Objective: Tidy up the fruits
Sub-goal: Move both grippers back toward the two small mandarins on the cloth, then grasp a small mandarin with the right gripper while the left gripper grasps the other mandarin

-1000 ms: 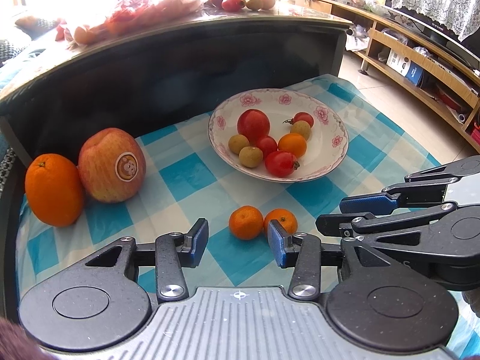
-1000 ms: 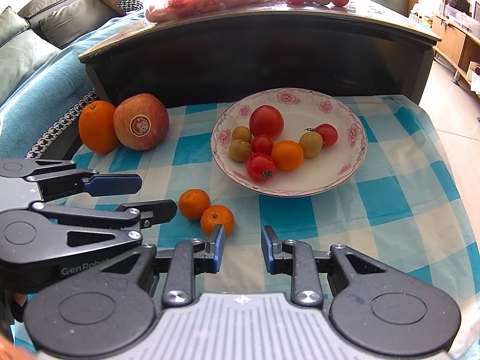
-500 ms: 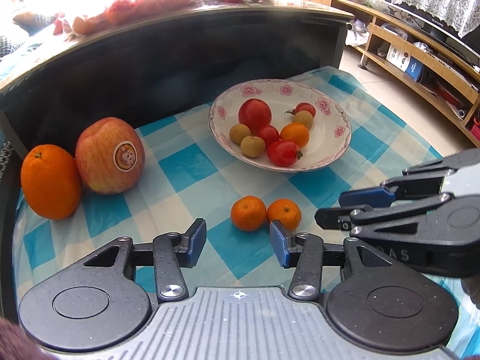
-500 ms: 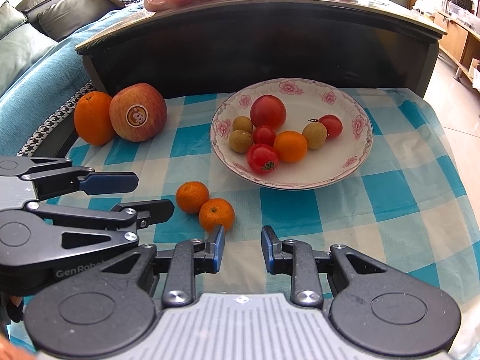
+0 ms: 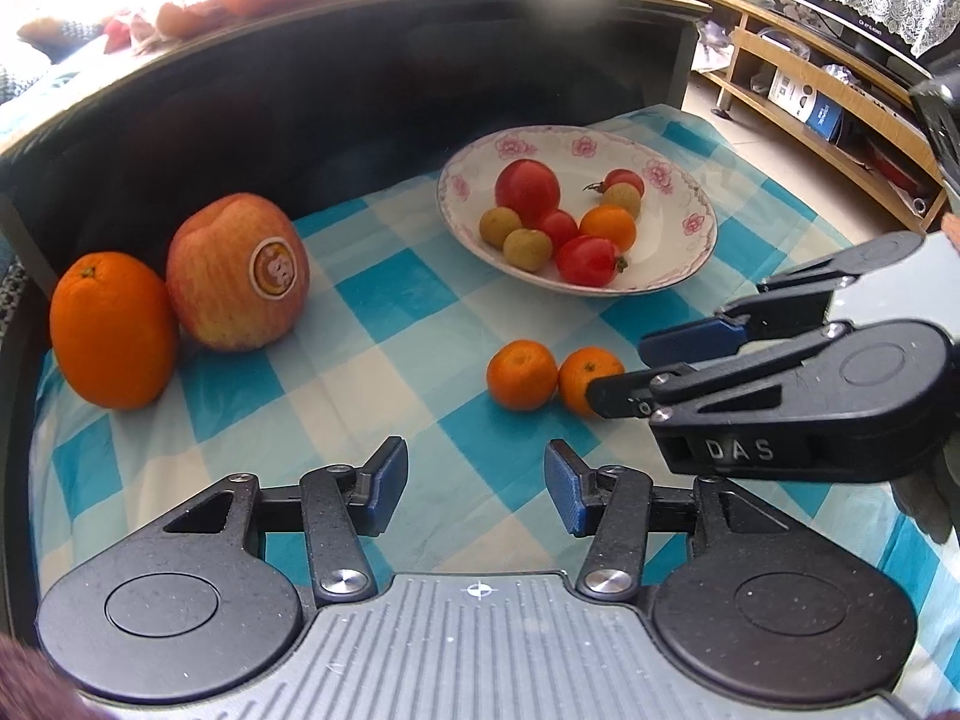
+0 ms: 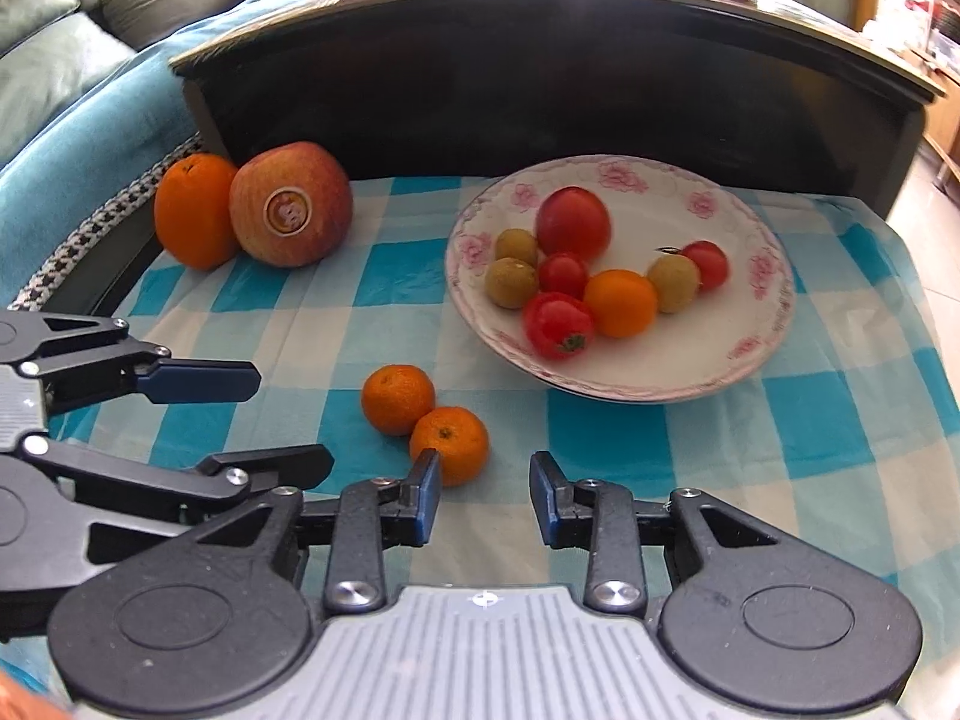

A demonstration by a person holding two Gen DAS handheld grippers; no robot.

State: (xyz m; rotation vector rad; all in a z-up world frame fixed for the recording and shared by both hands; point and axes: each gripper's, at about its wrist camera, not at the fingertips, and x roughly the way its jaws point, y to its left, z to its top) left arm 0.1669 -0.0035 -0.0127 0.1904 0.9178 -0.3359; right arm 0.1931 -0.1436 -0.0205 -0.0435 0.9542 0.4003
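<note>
A flowered white plate point(image 5: 690, 252) point(image 6: 756, 354) on the blue checked cloth holds tomatoes, small green-brown fruits and a small orange. Two mandarins point(image 5: 521, 373) point(image 6: 397, 399) lie side by side on the cloth in front of the plate. A big orange point(image 5: 111, 330) point(image 6: 192, 219) and a stickered apple point(image 5: 237, 279) point(image 6: 291, 213) stand at the left. My left gripper point(image 5: 475, 486) is open and empty, short of the mandarins. My right gripper point(image 6: 485, 495) is open and empty, its left fingertip beside the nearer mandarin point(image 6: 450, 444).
A dark curved table edge point(image 6: 540, 60) rises behind the cloth, with more fruit on top. A sofa point(image 6: 54, 60) is at the left. Wooden shelves point(image 5: 840, 96) stand at the right. The cloth's edge drops off at the right.
Both grippers have pulled back and risen a little, so the fruit looks farther away. The right gripper has moved toward the nearer mandarin. Both stay open and no fruit has moved.
</note>
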